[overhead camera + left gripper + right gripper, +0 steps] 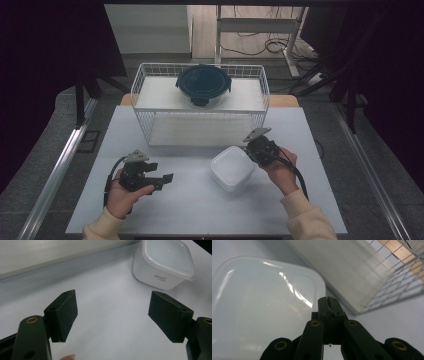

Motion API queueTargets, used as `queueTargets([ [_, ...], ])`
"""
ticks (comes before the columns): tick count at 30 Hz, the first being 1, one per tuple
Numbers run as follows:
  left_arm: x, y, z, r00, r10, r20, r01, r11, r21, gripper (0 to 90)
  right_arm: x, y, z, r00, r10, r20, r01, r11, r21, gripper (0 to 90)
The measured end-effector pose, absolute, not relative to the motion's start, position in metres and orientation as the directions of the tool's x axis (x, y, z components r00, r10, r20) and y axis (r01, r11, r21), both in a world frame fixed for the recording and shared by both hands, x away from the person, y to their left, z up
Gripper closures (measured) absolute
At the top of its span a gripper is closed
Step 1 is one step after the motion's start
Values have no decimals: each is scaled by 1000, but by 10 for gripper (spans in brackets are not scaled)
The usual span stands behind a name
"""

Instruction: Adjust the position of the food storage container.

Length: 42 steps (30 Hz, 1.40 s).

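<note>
Nearest the high camera are your own forearms, cream sleeves coming in from the bottom edge, each hand wrapped around a gripper. Your right hand (280, 167) is angled inward and forward, wrist bent so that your right gripper (248, 148) points at the near right corner of the white square container (231, 168). Its jaws are pressed together with nothing between them, and in the right gripper view their tips (329, 305) hang just over the rim of the container's lid (262, 305); whether they touch it you cannot tell.

The container sits on the white table (190, 210), near its middle, between your two hands and just in front of the wire basket (150, 80).

Your left hand (122, 192) rests low on the table at the left, palm cupping the left gripper (161, 181), which lies roughly level and points right toward the container, well apart from it. Its jaws stand wide and hold nothing, bare tabletop between them.

Inside the basket, on its raised shelf, stands a round container with a dark lid (203, 82).
</note>
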State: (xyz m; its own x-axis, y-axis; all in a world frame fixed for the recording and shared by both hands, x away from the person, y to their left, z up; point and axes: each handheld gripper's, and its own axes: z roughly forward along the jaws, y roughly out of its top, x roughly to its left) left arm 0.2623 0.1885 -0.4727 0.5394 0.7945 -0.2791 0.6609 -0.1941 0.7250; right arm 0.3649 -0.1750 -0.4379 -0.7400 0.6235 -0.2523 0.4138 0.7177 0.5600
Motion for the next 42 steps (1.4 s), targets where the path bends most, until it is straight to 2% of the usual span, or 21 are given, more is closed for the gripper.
queueTargets([
  [4,263,191,-472,550,764,-337,673,-166,721,230,383,-163,-447,-740,623,-251,431,727,535,892],
  [9,263,191,-471,551,769,-326,668,-171,724,231,396,-157,-453,-731,619,-286,433,745,507,892],
  [13,263,191,-471,550,771,-323,668,-173,724,231,401,-154,-460,-750,603,-272,428,756,496,893],
  [22,264,190,-472,548,772,-322,671,-177,720,231,389,-128,-461,-834,497,-239,334,800,498,892],
  [34,264,195,-472,544,775,-322,671,-171,722,230,367,-80,-463,-912,320,-256,166,859,484,893],
  [42,265,195,-474,542,779,-316,673,-177,718,230,359,-70,-464,-924,292,-247,140,860,491,893],
])
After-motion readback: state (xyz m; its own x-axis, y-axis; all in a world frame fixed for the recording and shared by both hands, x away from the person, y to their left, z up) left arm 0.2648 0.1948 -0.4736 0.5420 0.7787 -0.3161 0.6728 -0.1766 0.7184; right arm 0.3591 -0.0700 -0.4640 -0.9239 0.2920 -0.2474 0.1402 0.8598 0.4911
